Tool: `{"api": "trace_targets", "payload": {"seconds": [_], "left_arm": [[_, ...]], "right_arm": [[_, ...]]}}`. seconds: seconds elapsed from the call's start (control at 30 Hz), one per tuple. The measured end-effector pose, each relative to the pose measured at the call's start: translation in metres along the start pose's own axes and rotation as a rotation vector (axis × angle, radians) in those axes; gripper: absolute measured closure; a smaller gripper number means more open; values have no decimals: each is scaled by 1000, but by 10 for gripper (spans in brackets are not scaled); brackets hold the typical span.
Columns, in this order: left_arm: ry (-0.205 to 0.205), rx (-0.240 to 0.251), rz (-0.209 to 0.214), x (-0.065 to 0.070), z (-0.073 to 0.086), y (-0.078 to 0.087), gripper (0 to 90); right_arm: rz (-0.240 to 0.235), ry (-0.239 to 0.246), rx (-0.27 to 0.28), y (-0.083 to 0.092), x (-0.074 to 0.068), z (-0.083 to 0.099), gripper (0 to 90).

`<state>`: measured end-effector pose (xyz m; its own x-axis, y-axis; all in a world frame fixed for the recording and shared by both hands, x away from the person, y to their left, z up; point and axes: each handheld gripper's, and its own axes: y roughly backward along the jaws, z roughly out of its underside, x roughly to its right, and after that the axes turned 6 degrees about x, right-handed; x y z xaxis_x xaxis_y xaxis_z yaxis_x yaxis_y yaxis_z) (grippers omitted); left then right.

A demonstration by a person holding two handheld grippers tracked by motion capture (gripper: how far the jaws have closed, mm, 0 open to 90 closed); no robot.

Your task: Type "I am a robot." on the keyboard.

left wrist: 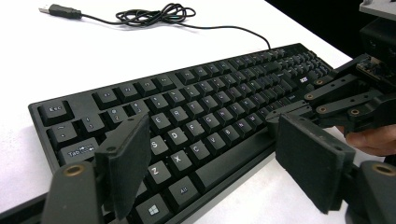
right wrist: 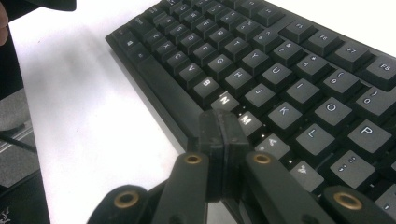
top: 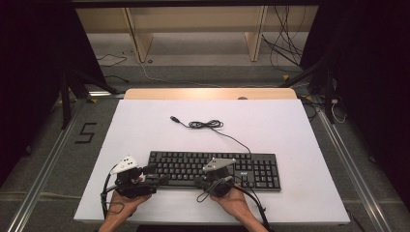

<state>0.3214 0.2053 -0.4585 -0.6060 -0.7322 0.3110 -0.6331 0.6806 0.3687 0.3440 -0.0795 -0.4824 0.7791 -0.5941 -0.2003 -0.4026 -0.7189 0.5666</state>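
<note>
Jaws pressed together, the right gripper [right wrist: 223, 140] hangs over the flat black plastic keyboard's [right wrist: 261, 70] lower-centre edge; left gripper [left wrist: 210, 168] jaws spread.

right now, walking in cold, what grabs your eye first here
A black keyboard lies across the near half of the white table, its cable bunched in a loose tangle behind it, ending in a free USB plug. The right tongs, jaws pressed together, point at the keyboard's front edge by the space bar near N and M. The left tongs stand wide open over the keyboard's left end.
</note>
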Motion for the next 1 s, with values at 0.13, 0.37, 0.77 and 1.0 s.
{"api": "trace_targets", "payload": {"seconds": [0.13, 0.37, 0.77, 1.0], "left_arm": [[1, 0, -1, 0, 0, 0, 262], [0, 1, -2, 0, 0, 0, 262], [4, 6, -12, -3, -1, 0, 262], [1, 7, -18, -3, -3, -3, 269]], "right_arm": [[0, 3, -3, 0, 0, 0, 900], [14, 30, -10, -3, -1, 2, 900], [-2, -4, 31, 6, 1, -1, 839], [-8, -19, 66, 15, 4, -4, 745]]}}
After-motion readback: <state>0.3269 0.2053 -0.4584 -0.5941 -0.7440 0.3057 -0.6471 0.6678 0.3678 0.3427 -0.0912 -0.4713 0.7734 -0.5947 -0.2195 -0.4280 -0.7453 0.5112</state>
